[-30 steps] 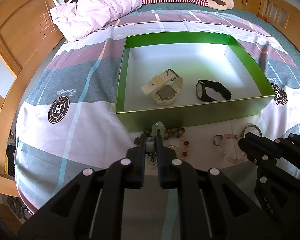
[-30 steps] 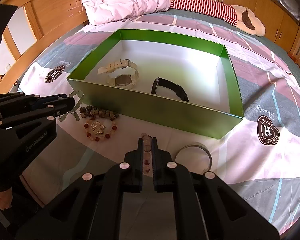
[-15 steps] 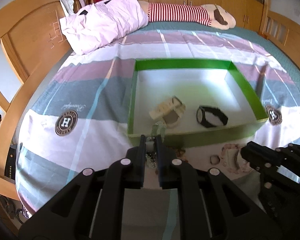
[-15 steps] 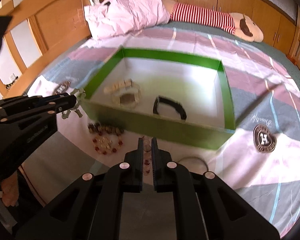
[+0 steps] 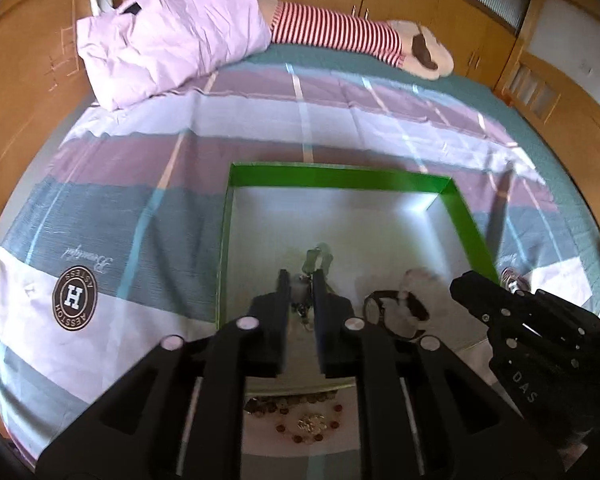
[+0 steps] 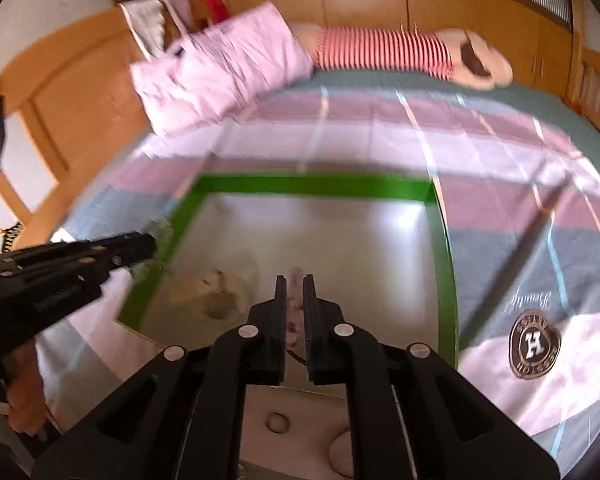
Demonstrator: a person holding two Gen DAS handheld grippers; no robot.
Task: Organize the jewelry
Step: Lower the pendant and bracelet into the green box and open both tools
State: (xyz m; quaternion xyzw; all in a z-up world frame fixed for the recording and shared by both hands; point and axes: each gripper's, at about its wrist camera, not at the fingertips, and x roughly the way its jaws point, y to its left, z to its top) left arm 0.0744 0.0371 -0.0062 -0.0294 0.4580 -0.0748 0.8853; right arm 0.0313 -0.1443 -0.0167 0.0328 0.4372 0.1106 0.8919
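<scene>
My left tool (image 5: 300, 280) is pinching a pale green pendant necklace (image 5: 318, 258), holding it over the white floor of the green box (image 5: 340, 172) on the bed (image 5: 140, 208). My right tool (image 6: 295, 286) is pinching a pink beaded bracelet (image 6: 294, 308), which hangs between its fingers above the same box. In the left wrist view a black watch (image 5: 396, 312) lies in the box at about 3 o'clock from the necklace, just beside it. In the right wrist view a cream watch (image 6: 216, 292), blurred, lies at 9 o'clock from the bracelet. A red bead bracelet (image 5: 310, 426) rests on the bed at 6 o'clock, outside the box's near wall.
</scene>
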